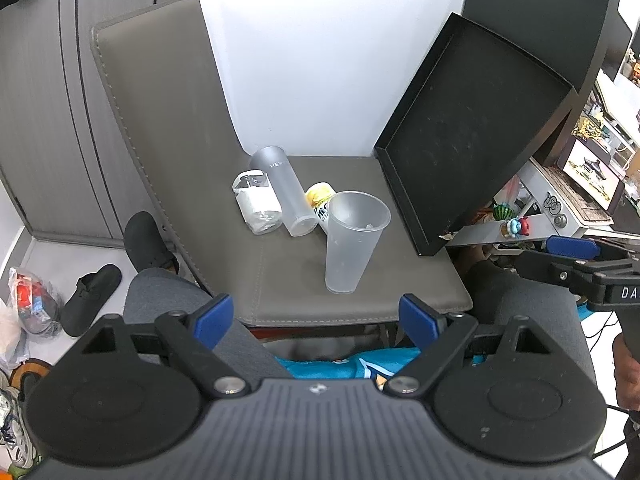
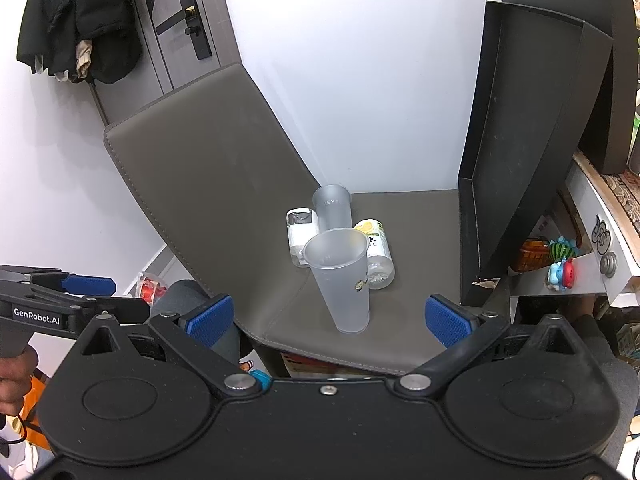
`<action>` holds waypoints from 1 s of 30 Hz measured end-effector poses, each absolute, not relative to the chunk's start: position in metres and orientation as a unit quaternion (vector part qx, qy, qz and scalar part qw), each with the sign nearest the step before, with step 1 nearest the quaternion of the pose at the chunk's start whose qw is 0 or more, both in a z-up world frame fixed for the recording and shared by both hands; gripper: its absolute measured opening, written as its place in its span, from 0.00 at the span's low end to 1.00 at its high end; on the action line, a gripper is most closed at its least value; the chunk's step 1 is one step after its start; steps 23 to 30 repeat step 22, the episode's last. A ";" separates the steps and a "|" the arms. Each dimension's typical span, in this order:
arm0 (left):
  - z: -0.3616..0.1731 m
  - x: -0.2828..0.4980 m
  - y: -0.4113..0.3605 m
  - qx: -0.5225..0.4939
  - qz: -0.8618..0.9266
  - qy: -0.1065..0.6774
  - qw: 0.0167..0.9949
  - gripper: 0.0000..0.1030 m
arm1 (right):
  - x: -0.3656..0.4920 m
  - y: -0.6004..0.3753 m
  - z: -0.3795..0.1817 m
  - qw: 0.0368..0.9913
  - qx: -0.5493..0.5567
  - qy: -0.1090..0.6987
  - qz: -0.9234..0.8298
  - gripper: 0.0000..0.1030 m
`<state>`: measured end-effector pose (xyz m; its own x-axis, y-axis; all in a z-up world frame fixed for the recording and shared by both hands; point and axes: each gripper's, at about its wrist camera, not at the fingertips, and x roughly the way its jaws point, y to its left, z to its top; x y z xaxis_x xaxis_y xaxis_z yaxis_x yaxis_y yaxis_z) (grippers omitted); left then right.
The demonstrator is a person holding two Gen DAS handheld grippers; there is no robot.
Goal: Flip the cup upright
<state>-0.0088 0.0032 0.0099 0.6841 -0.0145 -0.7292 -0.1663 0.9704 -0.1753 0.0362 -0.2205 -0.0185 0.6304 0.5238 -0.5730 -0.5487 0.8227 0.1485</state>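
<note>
The left gripper point(image 1: 316, 316) and the right gripper point(image 2: 330, 320) both hang released, jaws wide apart and empty, at the near edge of the chair seat point(image 1: 384, 276). The cup point(image 1: 352, 240) stands mouth up near that edge, straight ahead of both grippers, its long axis vertical; neither hand looks clearly nearer. It seems empty apart from a faint speck inside. Behind the cup lie a second frosted cup point(image 1: 282, 196) on its side, a clear bottle point(image 1: 256, 204) and a yellow-capped bottle point(image 1: 320, 200). By the look of it, the flip is done.
</note>
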 end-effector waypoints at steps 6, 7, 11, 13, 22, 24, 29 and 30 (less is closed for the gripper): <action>0.009 -0.009 0.002 -0.113 0.040 0.396 0.910 0.86 | 0.037 -0.221 -0.019 0.903 -0.020 0.312 0.296 1.00; 0.009 -0.009 0.002 -0.113 0.040 0.396 0.910 0.86 | 0.037 -0.221 -0.019 0.903 -0.021 0.312 0.296 1.00; 0.009 -0.008 0.001 -0.110 0.040 0.397 0.910 0.86 | 0.038 -0.221 -0.020 0.902 -0.020 0.314 0.295 1.00; 0.009 -0.007 0.001 -0.109 0.039 0.397 0.911 0.86 | 0.038 -0.221 -0.019 0.902 -0.019 0.314 0.296 1.00; 0.008 -0.009 -0.001 -0.102 0.040 0.389 0.915 0.86 | 0.041 -0.222 -0.024 0.900 -0.014 0.319 0.296 1.00; 0.008 -0.009 -0.001 -0.102 0.040 0.389 0.915 0.86 | 0.041 -0.222 -0.024 0.900 -0.014 0.319 0.296 1.00; 0.008 -0.009 -0.001 -0.102 0.040 0.389 0.915 0.86 | 0.041 -0.222 -0.024 0.900 -0.014 0.319 0.296 1.00; 0.008 -0.009 -0.001 -0.102 0.040 0.389 0.915 0.86 | 0.041 -0.222 -0.024 0.900 -0.014 0.319 0.296 1.00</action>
